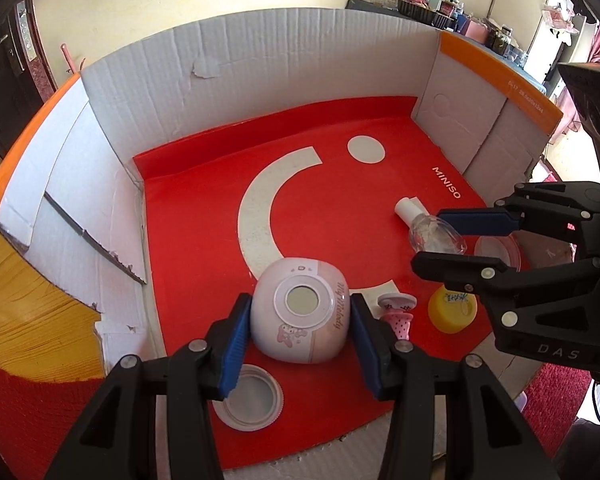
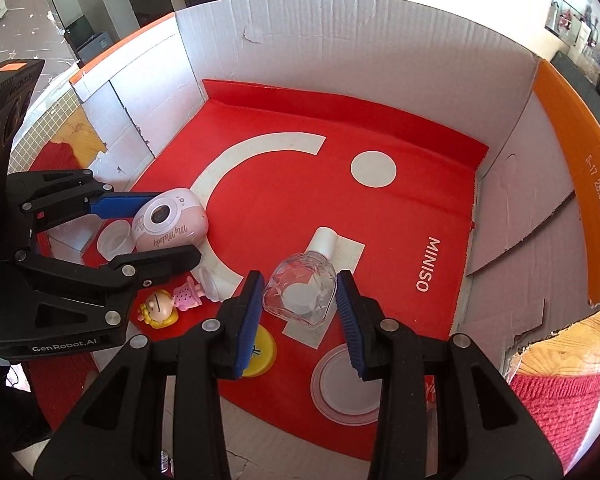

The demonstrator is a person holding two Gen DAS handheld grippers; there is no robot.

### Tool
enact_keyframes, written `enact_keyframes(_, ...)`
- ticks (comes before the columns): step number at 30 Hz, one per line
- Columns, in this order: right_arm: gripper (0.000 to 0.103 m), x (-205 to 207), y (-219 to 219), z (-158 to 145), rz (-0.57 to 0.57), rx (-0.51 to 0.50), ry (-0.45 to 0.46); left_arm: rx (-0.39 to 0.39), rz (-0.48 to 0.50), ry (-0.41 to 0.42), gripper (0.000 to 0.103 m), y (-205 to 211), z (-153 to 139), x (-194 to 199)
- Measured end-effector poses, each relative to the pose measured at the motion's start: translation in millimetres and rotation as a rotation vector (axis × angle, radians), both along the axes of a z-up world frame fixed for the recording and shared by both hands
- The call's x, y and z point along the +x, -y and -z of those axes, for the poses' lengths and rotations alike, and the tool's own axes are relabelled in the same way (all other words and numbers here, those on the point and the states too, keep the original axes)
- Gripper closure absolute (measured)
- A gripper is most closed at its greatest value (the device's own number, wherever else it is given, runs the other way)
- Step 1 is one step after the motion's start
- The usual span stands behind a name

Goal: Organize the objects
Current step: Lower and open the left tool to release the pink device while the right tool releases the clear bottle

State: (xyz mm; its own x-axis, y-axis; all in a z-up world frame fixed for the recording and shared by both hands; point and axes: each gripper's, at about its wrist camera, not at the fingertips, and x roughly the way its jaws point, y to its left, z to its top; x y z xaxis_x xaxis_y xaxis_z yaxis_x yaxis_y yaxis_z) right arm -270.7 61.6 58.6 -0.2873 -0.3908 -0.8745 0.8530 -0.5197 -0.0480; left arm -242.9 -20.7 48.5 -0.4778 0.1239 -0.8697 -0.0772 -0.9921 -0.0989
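A pink and white My Melody toy camera [image 1: 298, 314] lies on the red mat inside a white cardboard box; it also shows in the right wrist view [image 2: 168, 220]. My left gripper [image 1: 298, 324] is open, its blue pads on either side of the camera, small gaps showing. A clear glass bottle [image 2: 302, 294] with a white cap lies on the mat; it also shows in the left wrist view [image 1: 434, 232]. My right gripper [image 2: 300, 308] is open and straddles the bottle without touching it.
A yellow cap [image 2: 262, 352], a doll with yellow hair and a pink dress [image 2: 168, 304], a white lid [image 1: 252, 402], and a clear pink-rimmed lid [image 2: 346, 388] lie on the red mat [image 2: 284, 200]. The white cardboard box walls [image 2: 340, 52] enclose it.
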Motion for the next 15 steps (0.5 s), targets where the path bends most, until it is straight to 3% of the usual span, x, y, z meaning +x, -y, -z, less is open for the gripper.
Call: enact_keyframes(15,0.067,-0.8,-4.8,-1.7,-0.006,0.007,-0.004,0.003,0.001,0.003,0.053,-2.1,-0.1,-4.4)
